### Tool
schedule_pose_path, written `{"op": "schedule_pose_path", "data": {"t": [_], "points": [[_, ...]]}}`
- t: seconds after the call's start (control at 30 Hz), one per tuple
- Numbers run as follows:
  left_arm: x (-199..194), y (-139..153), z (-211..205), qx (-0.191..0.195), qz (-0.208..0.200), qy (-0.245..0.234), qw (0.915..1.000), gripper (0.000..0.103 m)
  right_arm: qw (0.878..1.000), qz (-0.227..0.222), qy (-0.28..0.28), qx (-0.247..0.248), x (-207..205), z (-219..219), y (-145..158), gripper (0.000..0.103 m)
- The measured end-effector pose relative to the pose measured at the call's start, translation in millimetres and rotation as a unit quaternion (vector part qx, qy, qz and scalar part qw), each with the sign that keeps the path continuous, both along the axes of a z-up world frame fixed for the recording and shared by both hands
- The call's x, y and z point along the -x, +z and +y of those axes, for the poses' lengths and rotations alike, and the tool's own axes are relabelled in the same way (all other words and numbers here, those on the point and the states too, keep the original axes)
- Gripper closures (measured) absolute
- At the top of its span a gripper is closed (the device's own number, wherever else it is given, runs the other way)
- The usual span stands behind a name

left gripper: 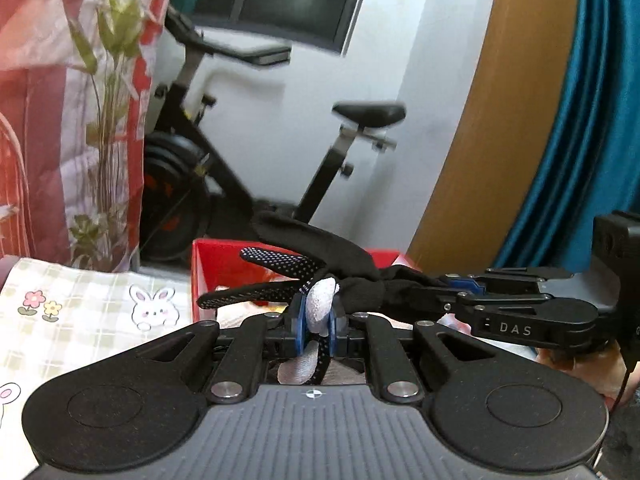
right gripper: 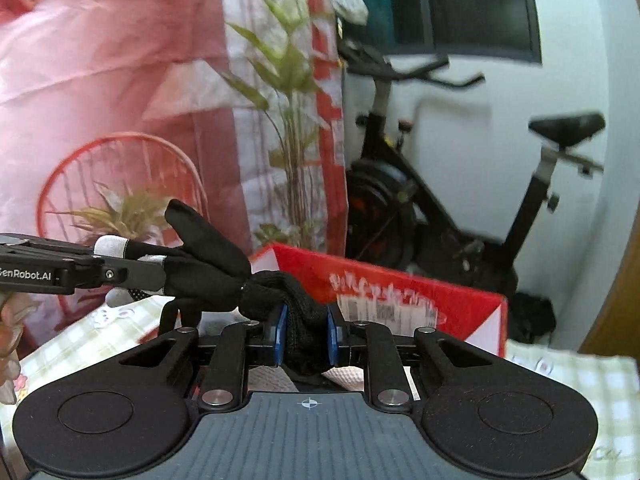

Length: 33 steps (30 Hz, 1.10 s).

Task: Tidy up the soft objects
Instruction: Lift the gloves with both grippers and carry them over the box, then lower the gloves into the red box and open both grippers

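A black glove with white-dotted fingers and grey fingertips is stretched in the air between both grippers, above a red cardboard box. My left gripper is shut on the glove's grey fingertip end. My right gripper is shut on the glove's black knit cuff. The right gripper enters the left wrist view from the right. The left gripper enters the right wrist view from the left. The red box stands just behind the glove.
A checked tablecloth with bunny prints covers the table. A black exercise bike stands behind against a white wall. A pink plastic bag and artificial plants stand at the left. A teal curtain hangs at the right.
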<state>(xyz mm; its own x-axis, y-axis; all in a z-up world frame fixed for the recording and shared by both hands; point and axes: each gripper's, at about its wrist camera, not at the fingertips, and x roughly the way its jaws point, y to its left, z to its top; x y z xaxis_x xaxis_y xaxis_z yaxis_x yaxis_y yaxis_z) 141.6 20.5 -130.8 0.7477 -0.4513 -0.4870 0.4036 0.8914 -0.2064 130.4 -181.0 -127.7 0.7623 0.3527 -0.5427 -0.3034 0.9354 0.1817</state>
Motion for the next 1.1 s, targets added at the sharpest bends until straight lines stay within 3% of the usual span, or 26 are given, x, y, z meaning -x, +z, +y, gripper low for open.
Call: {"op": "schedule_pose_path", "data": {"t": [0.13,0.2,0.27,0.4,0.47,0.53,0.67,0.8,1.0,1.1], "points": [[-16.4,-16.8,-6.3,-0.035,0.023,-0.003,0.9991,0.089,0.998,0.057,-0.006,0.004,-19.6,1.4,-34.2,0.085],[-20.1,-23.6,-5.6,-0.047,0.034,-0.003,0.9983,0.080,0.996,0.087,-0.013,0.016,-24.6,2.8,-48.2,0.085],[-23.1,-28.2,-5.9,-0.058,0.034,0.001,0.9977,0.048,0.993,0.108,-0.016,0.031,-28.6,2.4,-59.6,0.085],[-28.9,-30.8,-8.2,-0.070,0.028,0.008,0.9971,0.032,0.988,0.137,-0.039,0.053,-32.9,-3.1,-73.5,0.083],[-28.7,-29.8,-13.1,-0.084,0.022,0.015,0.9961,0.009,0.986,0.144,-0.055,0.066,-34.6,-5.4,-78.3,0.080],[-25.2,-26.5,-17.3,-0.095,0.010,0.028,0.9951,0.002,0.985,0.145,-0.066,0.063,-33.1,-6.7,-80.3,0.075],[-22.5,-18.9,-21.7,-0.110,0.004,0.046,0.9929,0.000,0.986,0.136,-0.081,0.058,-26.2,-8.5,-76.6,0.063],[-17.3,-8.0,-22.5,-0.133,-0.001,0.073,0.9885,0.000,0.987,0.112,-0.099,0.050,-15.9,-12.5,-60.9,0.038],[-4.6,15.0,-12.9,-0.094,0.004,0.100,0.9905,0.000,0.990,0.075,-0.114,0.038,3.7,-17.3,-25.8,0.003],[9.6,27.9,-10.4,-0.081,-0.018,0.089,0.9926,0.000,0.991,0.053,-0.119,0.025,16.0,-19.2,-4.3,0.000]]}}
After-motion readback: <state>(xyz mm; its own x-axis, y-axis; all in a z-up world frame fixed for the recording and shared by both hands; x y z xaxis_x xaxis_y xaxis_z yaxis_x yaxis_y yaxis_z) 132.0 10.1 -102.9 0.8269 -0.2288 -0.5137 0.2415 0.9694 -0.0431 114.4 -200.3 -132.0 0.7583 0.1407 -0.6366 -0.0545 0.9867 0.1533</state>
